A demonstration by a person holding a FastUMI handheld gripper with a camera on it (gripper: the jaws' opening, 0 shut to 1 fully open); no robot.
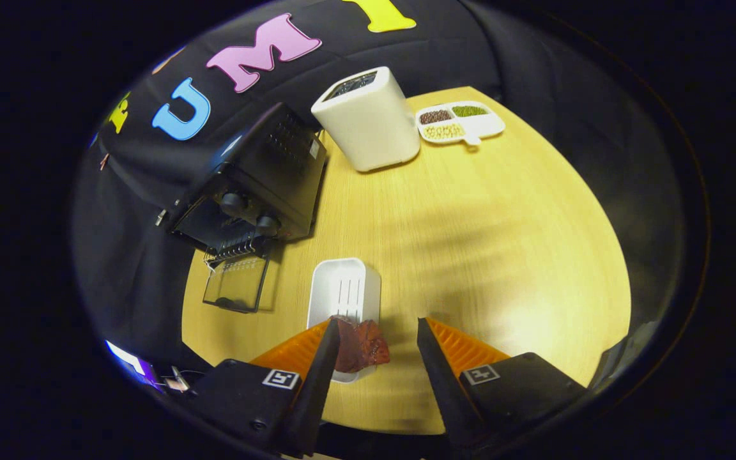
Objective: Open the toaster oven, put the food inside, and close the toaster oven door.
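Gripper (373, 335) hangs spread over the white tray (344, 291) near the bench's front edge; reddish food (361, 345) touches one finger, looks light, soft, perhaps slippery; pinch its flanks.

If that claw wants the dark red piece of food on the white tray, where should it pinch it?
Probably across the chunk's middle, coming straight down from above. It lies low in the shallow white tray, touching the inside of one finger, so the open gripper should shift sideways to centre it before closing.
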